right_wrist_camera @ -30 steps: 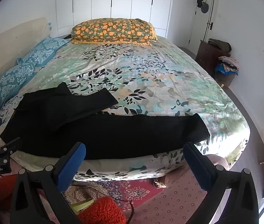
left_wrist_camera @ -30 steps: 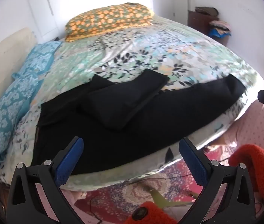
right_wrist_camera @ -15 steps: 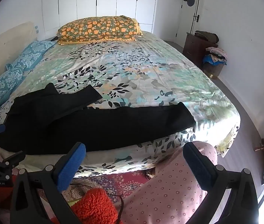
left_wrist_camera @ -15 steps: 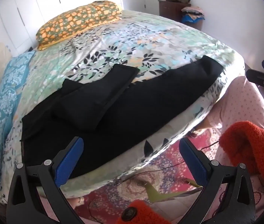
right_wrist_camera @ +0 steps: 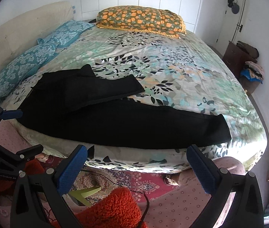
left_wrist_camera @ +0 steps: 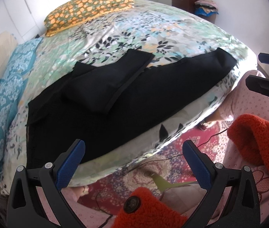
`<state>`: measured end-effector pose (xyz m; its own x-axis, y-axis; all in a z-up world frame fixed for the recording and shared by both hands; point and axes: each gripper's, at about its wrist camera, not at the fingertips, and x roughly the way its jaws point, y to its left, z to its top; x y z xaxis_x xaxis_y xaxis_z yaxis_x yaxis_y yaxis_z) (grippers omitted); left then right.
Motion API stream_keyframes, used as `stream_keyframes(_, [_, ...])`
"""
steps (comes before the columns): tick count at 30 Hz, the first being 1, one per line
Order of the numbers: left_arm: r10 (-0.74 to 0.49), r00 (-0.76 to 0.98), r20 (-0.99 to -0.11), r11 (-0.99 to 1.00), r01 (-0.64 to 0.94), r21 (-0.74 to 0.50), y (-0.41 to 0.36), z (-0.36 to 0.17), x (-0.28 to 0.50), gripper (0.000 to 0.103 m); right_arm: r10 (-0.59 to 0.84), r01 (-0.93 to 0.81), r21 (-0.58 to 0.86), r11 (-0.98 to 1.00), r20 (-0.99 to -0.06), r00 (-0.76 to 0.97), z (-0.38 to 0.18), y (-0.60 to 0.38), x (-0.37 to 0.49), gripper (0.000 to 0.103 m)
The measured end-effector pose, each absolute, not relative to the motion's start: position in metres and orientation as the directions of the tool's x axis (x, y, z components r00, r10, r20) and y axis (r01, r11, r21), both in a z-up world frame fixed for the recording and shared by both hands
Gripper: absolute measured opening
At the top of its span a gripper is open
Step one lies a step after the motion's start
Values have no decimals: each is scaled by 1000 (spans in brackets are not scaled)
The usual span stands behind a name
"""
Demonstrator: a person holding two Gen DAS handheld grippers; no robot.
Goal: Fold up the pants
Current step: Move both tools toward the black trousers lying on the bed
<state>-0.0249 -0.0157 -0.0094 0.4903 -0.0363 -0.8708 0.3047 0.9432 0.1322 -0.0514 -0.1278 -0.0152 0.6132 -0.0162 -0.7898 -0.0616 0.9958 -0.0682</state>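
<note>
We've swung the left gripper toward the foot end; the right gripper has pulled back, both sets of fingers spread wide, holding nothing. The black pants lie along the bed's near edge, one leg still unfolded.

Only one piece of lettering shows. In the right wrist view, small pale print runs along the dark body of the left gripper, low at the left edge. It is blurred and curved by the lens; it seems to be a single short brand word, but the letters cannot be made out with any certainty. No other text, number, label or sign can be read in either view.
</note>
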Motion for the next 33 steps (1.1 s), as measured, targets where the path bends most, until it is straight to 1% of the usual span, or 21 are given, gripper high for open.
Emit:
stream_keyframes(1, [-47,489,-871,937,324,131,-10,-8,-25,102,-2,-76,-61,995,-792,611,-15,-125,-48,103])
stream_keyframes(3, [-33,489,-871,943,304,136,-2,-7,-23,102,23,-97,-45,994,-796,605,-14,-119,-43,103])
stream_keyframes(6, [11,495,-869,962,233,145,10,-8,-24,102,61,-138,-28,990,-800,597,-14,-111,-36,103])
stream_keyframes(13, [66,476,-877,987,101,129,44,-18,-25,102,141,-253,-11,967,-808,573,-14,-83,-25,103])
stream_keyframes(19, [84,464,-882,989,68,130,61,-26,-28,102,179,-311,-4,950,-811,557,-17,-63,-21,103])
stream_keyframes(33, [92,475,-875,992,32,122,74,-28,-27,102,227,-365,14,931,-806,547,-16,-48,-17,103])
